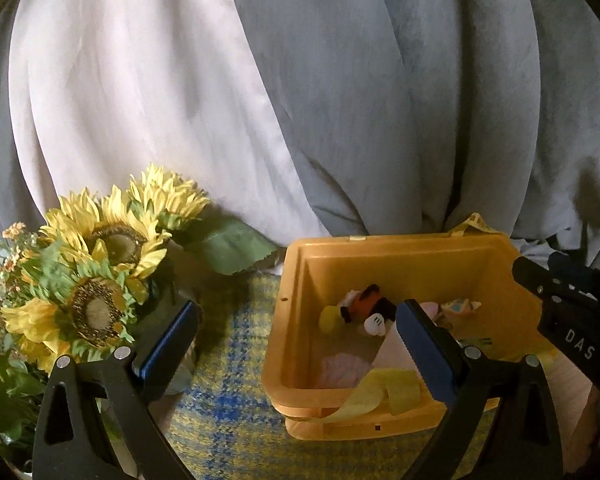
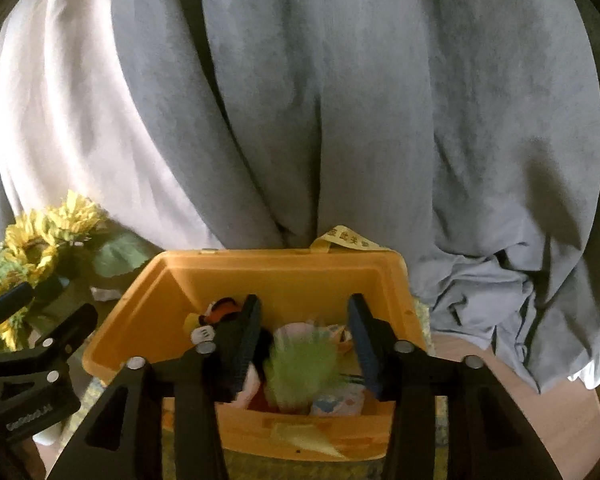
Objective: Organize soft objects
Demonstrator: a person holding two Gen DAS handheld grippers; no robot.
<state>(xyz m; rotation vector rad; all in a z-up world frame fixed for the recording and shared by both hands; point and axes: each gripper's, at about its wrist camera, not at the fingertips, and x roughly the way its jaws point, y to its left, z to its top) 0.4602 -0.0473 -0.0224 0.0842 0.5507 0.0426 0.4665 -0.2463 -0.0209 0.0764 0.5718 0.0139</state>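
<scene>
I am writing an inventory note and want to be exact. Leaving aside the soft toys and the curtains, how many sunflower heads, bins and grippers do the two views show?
sunflower heads: 3
yellow bin: 1
grippers: 2 (left gripper, right gripper)
Total: 6
</scene>
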